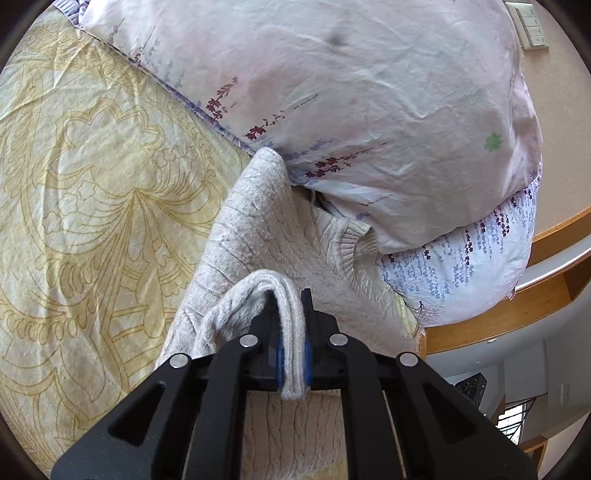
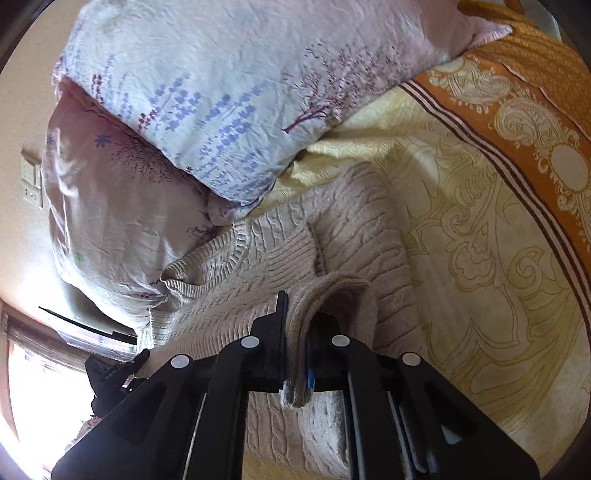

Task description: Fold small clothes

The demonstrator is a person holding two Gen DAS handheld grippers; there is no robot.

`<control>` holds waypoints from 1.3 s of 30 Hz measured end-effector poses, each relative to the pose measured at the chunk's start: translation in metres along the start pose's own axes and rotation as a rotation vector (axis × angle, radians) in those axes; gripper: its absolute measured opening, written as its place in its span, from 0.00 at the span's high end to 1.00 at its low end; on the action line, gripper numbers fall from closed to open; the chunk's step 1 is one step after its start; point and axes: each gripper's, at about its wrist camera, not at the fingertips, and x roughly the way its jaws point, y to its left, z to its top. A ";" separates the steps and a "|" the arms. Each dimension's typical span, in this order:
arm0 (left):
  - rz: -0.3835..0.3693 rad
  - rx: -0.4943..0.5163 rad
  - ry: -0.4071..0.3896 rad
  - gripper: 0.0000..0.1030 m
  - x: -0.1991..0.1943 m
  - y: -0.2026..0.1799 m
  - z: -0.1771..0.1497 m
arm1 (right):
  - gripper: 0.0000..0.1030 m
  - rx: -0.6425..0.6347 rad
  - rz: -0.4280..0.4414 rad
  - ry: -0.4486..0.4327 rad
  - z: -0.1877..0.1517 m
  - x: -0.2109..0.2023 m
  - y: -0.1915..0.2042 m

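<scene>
A beige cable-knit sweater (image 1: pixel 258 229) lies on the yellow patterned bedsheet (image 1: pixel 92 177), its ribbed collar toward the pillows. My left gripper (image 1: pixel 290 295) is shut on a folded edge of the sweater, pinched between its blue pads and lifted off the rest of the garment. In the right wrist view the same sweater (image 2: pixel 351 221) lies on the sheet (image 2: pixel 480 258). My right gripper (image 2: pixel 301 299) is shut on another folded edge of the sweater, also raised above the body of the garment.
Two floral pillows (image 1: pixel 369 92) are stacked against the sweater's collar end; they also show in the right wrist view (image 2: pixel 221 92). An orange patterned blanket (image 2: pixel 517 92) lies beyond the sheet. A wooden bed frame (image 1: pixel 517 306) and wall switches (image 1: pixel 528 26) are at the edge.
</scene>
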 end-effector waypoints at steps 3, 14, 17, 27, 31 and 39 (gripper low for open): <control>-0.004 -0.003 0.012 0.91 0.001 0.000 0.001 | 0.90 0.007 0.016 0.016 -0.001 -0.005 -0.001; -0.065 -0.134 -0.042 0.92 0.015 0.006 0.036 | 0.92 0.180 0.152 -0.061 0.042 0.004 -0.003; -0.062 -0.258 -0.039 0.92 0.029 0.023 0.041 | 0.92 0.257 0.081 -0.012 0.043 0.026 -0.018; -0.064 -0.255 -0.033 0.87 0.048 0.014 0.055 | 0.86 0.420 0.141 -0.020 0.056 0.038 -0.033; -0.060 -0.224 -0.030 0.78 0.054 0.006 0.060 | 0.71 0.444 0.180 -0.041 0.059 0.038 -0.035; -0.044 -0.084 -0.060 0.26 0.031 -0.020 0.063 | 0.52 0.281 0.025 -0.159 0.060 -0.019 -0.027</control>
